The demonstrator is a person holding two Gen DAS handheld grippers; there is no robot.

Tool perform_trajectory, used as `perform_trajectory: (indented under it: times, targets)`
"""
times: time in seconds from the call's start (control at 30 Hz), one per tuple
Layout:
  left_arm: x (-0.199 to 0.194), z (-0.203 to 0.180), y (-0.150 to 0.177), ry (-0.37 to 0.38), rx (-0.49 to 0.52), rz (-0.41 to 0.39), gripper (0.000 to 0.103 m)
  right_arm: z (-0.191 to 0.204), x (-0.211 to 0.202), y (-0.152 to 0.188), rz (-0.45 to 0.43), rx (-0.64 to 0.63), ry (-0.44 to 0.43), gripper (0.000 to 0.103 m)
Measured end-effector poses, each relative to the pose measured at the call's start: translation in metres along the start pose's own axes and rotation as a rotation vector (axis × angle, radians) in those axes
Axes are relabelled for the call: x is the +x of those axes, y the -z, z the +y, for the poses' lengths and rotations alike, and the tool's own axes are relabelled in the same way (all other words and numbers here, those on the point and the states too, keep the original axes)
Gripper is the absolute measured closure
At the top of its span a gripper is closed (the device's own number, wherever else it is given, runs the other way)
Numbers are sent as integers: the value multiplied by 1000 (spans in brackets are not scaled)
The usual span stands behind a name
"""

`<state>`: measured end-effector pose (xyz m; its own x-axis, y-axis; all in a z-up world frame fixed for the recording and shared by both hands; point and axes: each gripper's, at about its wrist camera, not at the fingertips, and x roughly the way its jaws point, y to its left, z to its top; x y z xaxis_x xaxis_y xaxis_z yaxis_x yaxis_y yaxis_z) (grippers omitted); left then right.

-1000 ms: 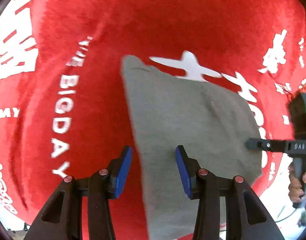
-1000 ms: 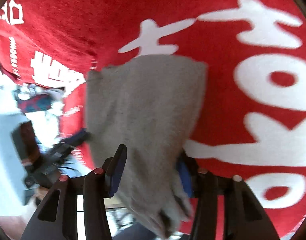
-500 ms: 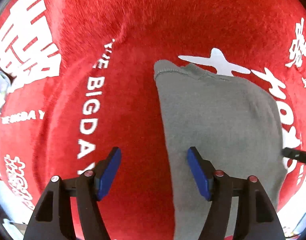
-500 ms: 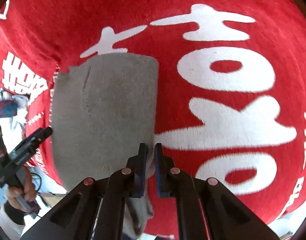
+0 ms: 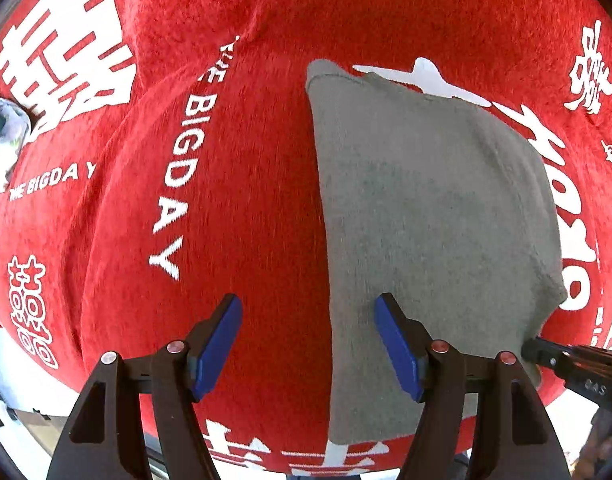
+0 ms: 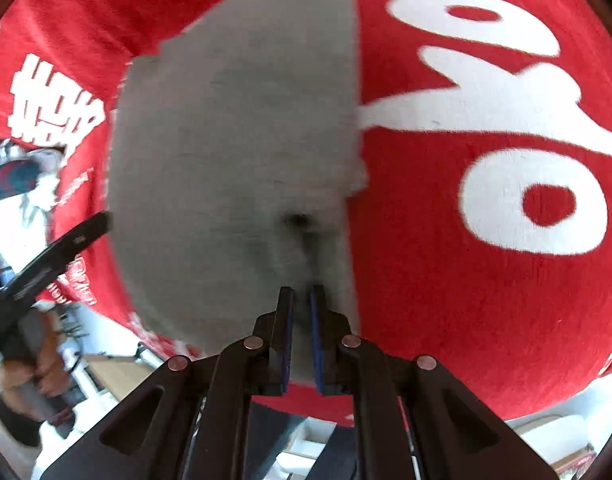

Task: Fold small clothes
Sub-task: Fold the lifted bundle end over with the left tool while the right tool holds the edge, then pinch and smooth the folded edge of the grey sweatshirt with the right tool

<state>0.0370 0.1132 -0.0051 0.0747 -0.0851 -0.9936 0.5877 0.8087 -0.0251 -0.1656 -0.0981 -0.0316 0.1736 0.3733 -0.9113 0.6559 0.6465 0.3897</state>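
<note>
Right gripper (image 6: pixel 301 300) now pinching cloth (image 6: pixel 233 132) near edge, centre frame, after closing beside it. Left gripper (image 5: pixel 308 336) spread wide, empty, straddling cloth's left edge, lower centre. Fold likely starting; cloth flat on red blanket (image 5: pixel 245 220).

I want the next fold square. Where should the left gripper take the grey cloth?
Likely the grey cloth's near left corner: its straight left edge lies flat between the open left gripper's pads, so come straight down astride it.
</note>
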Motion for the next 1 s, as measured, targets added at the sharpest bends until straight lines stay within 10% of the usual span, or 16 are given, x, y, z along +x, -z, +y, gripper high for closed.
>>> perform_trajectory:
  times: [0.8, 0.83, 0.9, 1.0]
  targets:
    - [-15, 3, 14, -49, 42, 83, 32, 30, -7, -11, 15, 57, 68, 86]
    - [-15, 4, 14, -50, 40, 79, 32, 29, -13, -12, -8, 67, 53, 84]
    - [-14, 6, 12, -52, 33, 84, 32, 28, -28, -15, -62, 99, 20, 48]
    - [-9, 9, 11, -33, 10, 112, 32, 24, -45, -24, -142, 146, -33, 38]
